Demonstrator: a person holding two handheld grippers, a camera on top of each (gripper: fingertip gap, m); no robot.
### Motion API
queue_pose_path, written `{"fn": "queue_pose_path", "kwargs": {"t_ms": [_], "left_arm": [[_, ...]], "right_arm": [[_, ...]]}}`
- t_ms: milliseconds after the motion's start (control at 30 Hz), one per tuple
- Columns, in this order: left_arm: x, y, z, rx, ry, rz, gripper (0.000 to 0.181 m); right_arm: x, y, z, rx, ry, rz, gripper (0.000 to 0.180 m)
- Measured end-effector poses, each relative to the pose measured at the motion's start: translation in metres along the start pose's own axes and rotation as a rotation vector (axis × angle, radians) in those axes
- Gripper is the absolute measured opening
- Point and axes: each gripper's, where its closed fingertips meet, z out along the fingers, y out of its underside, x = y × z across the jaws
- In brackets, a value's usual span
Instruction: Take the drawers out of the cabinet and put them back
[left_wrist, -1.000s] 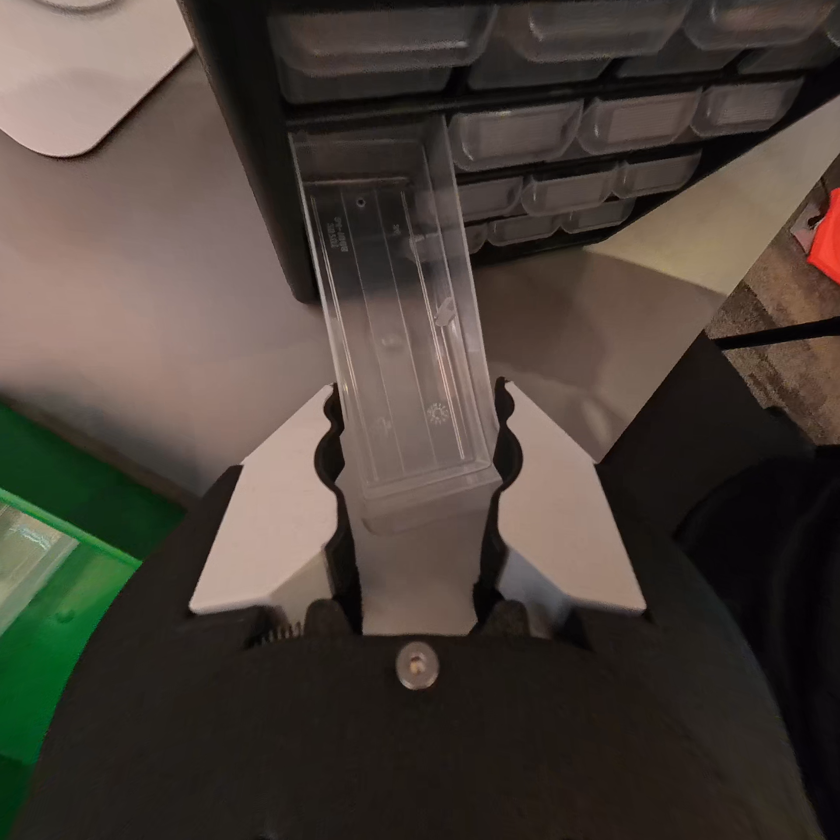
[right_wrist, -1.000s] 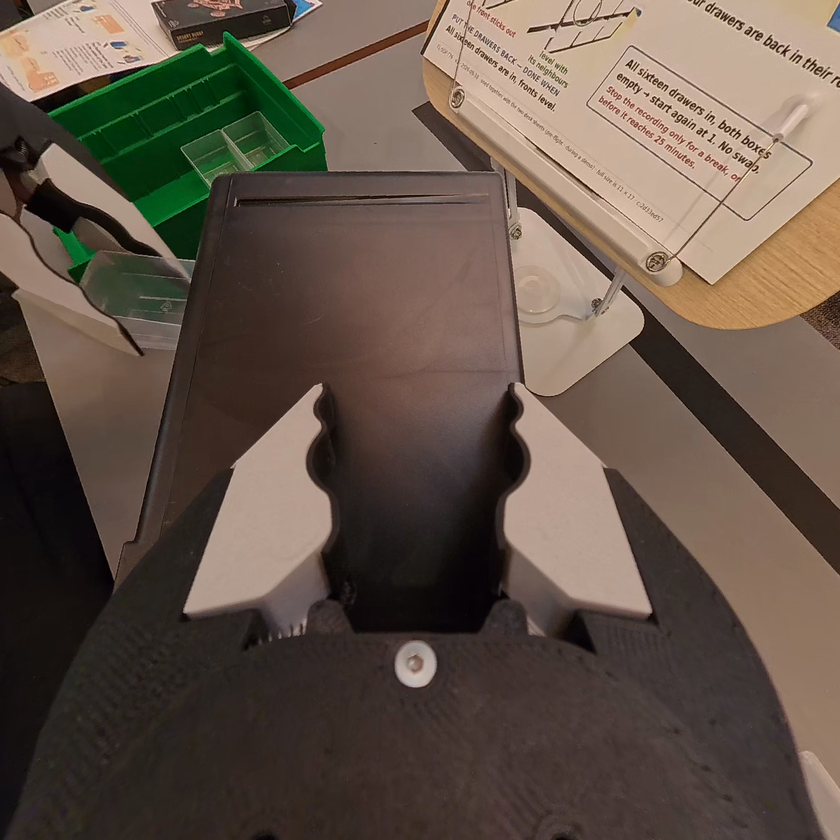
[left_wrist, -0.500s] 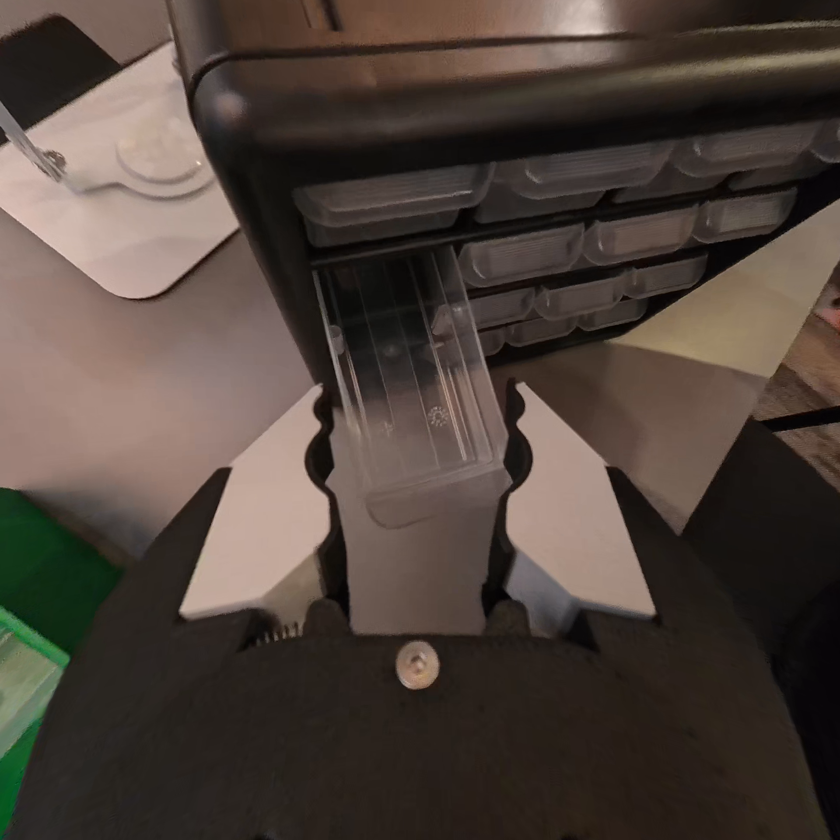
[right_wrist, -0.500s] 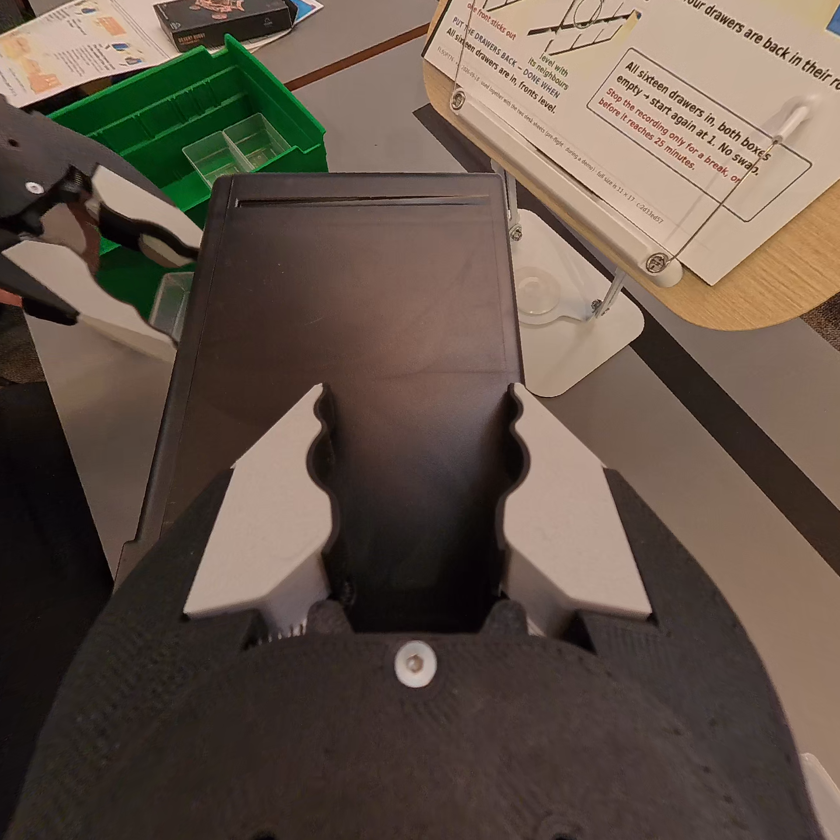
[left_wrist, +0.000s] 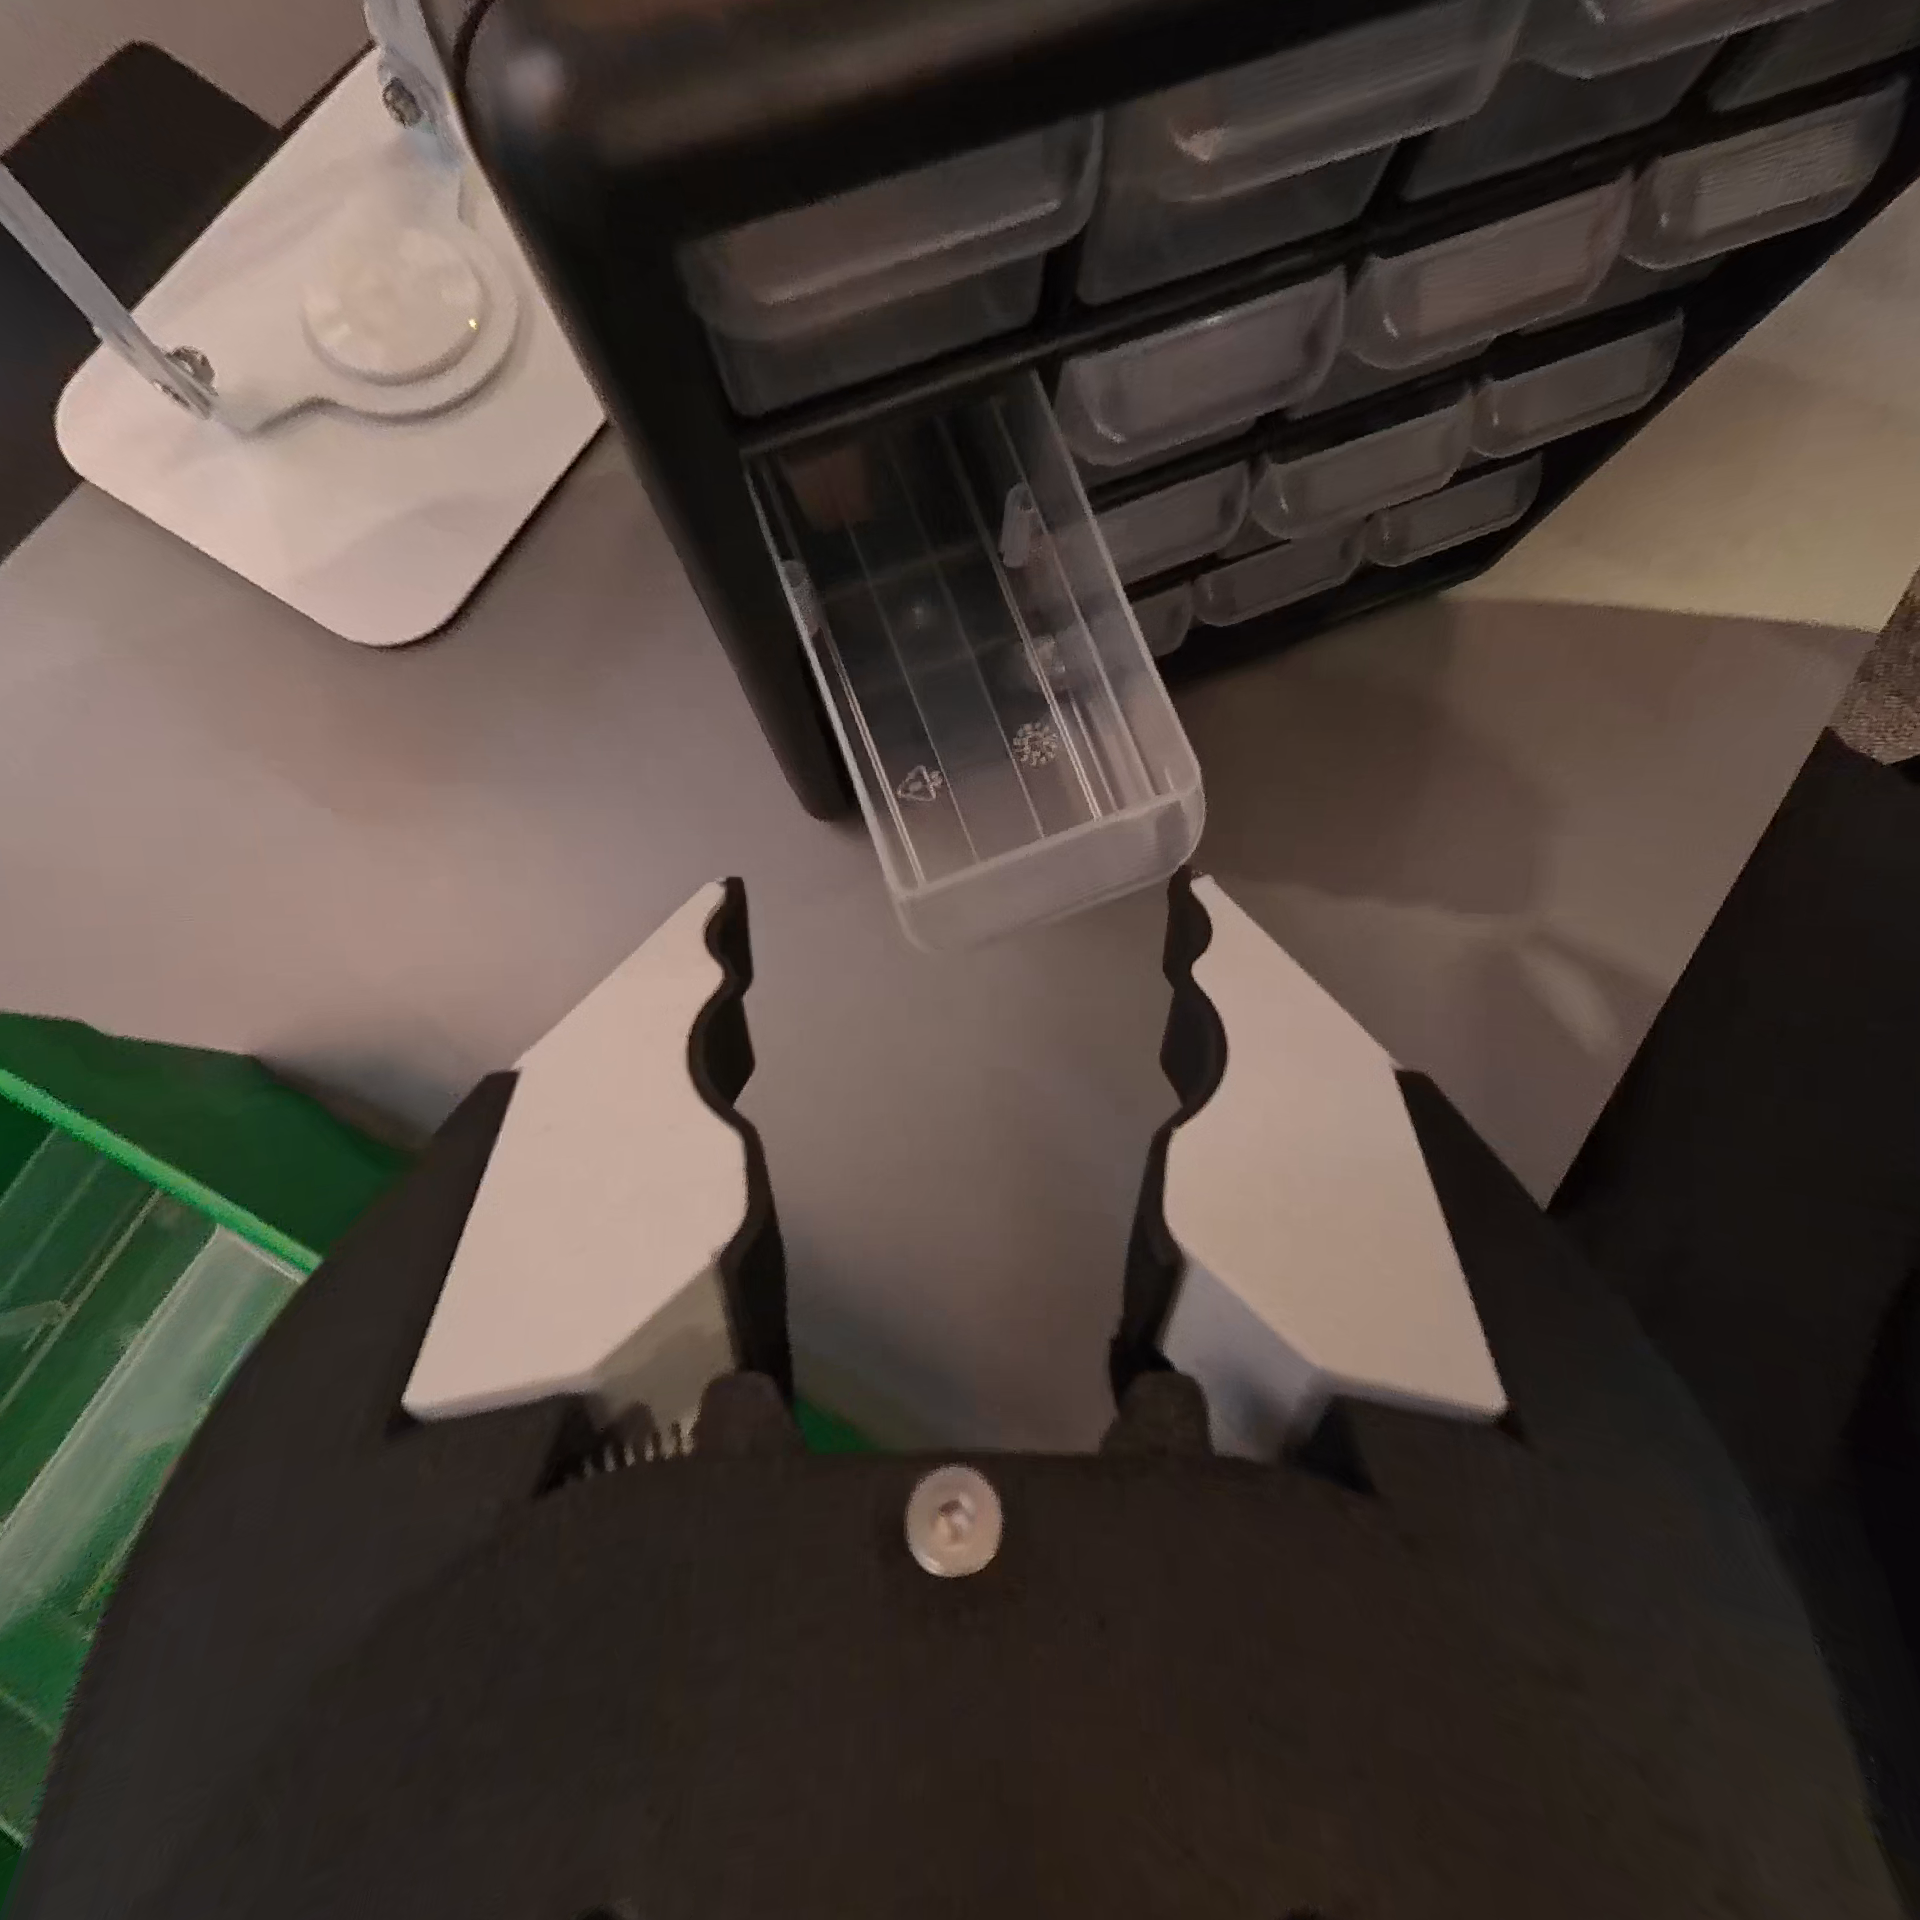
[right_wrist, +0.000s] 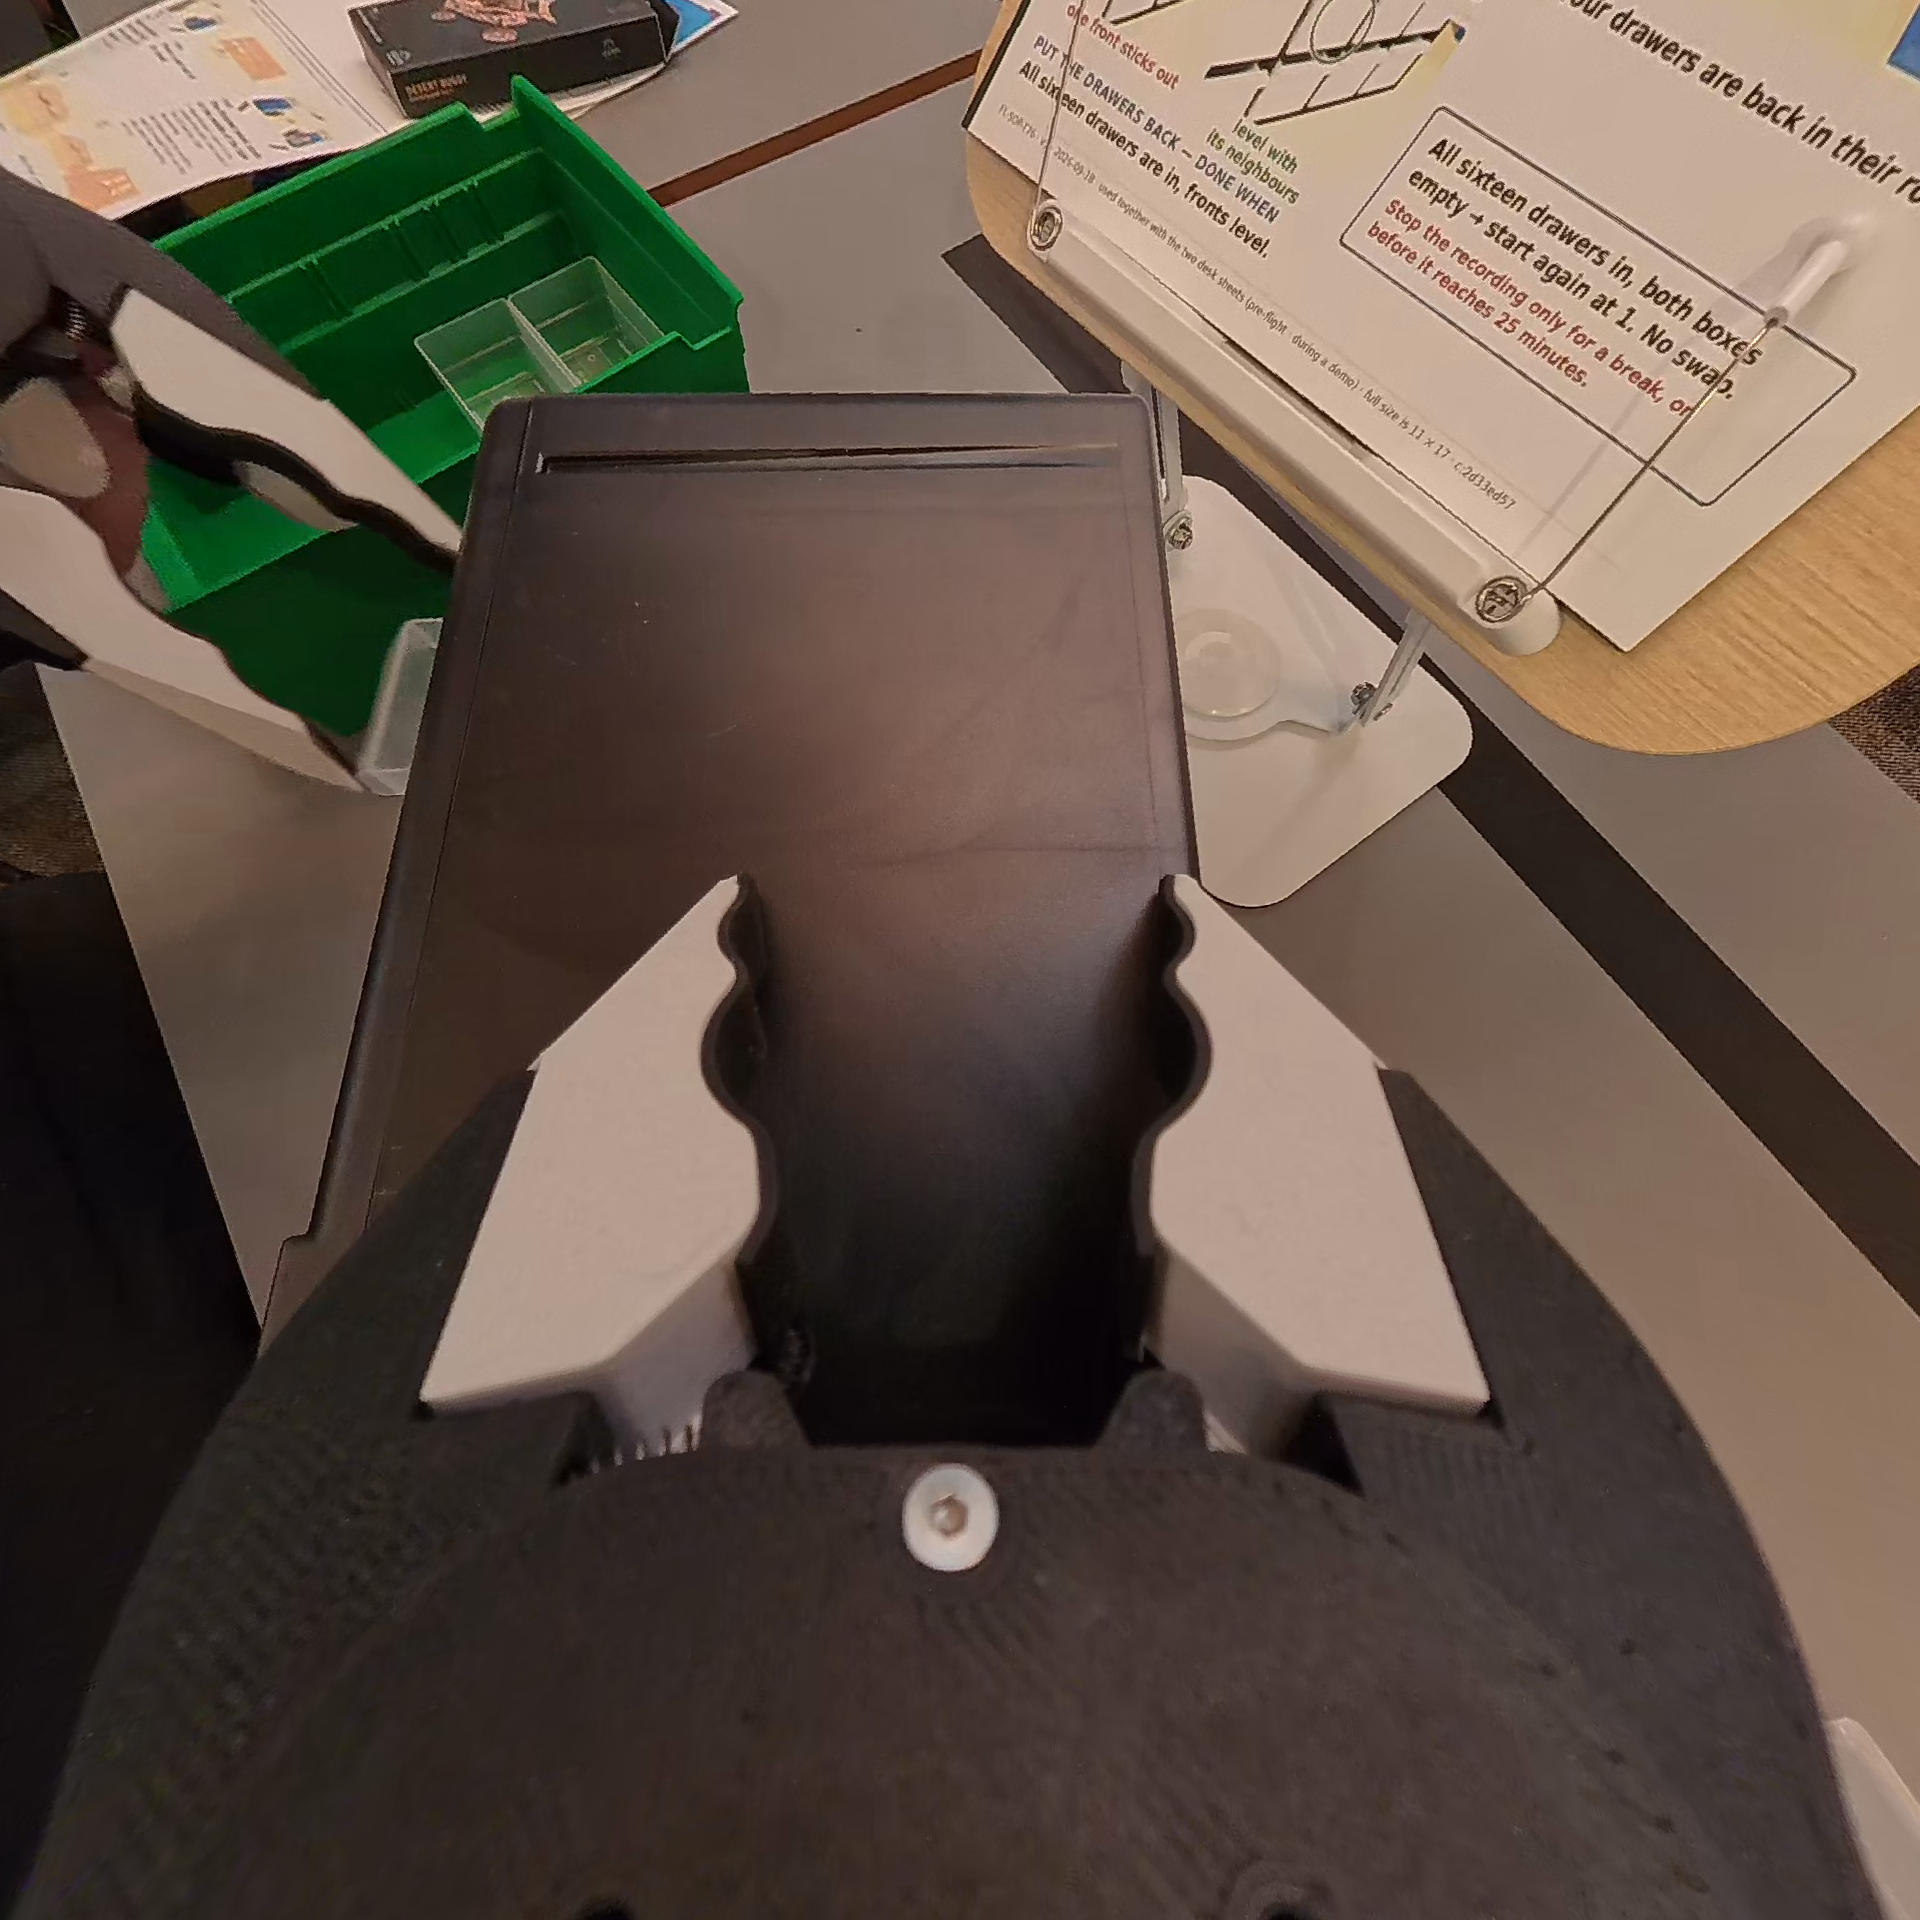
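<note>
Clear drawer (left_wrist: 987, 665) is sitting partway in its slot at the cabinet (left_wrist: 644, 270) left column, sticking out. Left claw (left_wrist: 956, 904) is gaping, empty, just short of it. Right claw (right_wrist: 956, 904) is spread over the cabinet top. More drawers are waiting in the green bin (right_wrist: 623, 197).

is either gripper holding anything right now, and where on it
Nothing is held. The left gripper is open just short of the clear drawer, which sticks half out of the cabinet. The right gripper is open over the cabinet top.
</note>
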Motion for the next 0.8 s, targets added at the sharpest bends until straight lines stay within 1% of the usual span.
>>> {"fn": "queue_pose_path", "kwargs": {"t_ms": [133,200,300,367,467,567,667,800], "left_arm": [[-0.009,-0.012,0.006,0.020,-0.064,-0.009,0.083],[-0.003,-0.015,0.004,0.030,-0.045,0.015,0.075],[0.006,-0.007,-0.001,0.022,-0.008,0.067,0.076],[-0.001,0.000,-0.003,0.008,-0.021,0.054,0.076],[-0.018,-0.003,-0.002,0.034,-0.065,-0.005,0.074],[-0.030,-0.012,0.005,0.047,-0.104,-0.033,0.083],[-0.039,-0.022,0.015,0.052,-0.132,-0.056,0.087],[-0.048,-0.036,0.024,0.077,-0.185,-0.065,0.087]], "right_arm": [[0.000,0.000,0.000,0.000,0.000,0.000,0.075],[0.000,0.000,0.000,0.001,0.000,0.000,0.075],[0.000,0.000,0.000,0.001,-0.001,-0.001,0.075],[0.000,0.000,0.000,0.001,-0.001,-0.001,0.075],[0.000,0.000,0.000,0.001,-0.001,-0.001,0.075],[0.000,0.000,0.000,0.002,-0.001,-0.001,0.075],[0.000,0.000,0.000,0.002,-0.001,-0.001,0.075],[0.000,0.000,0.000,0.002,-0.001,-0.001,0.075]]}}
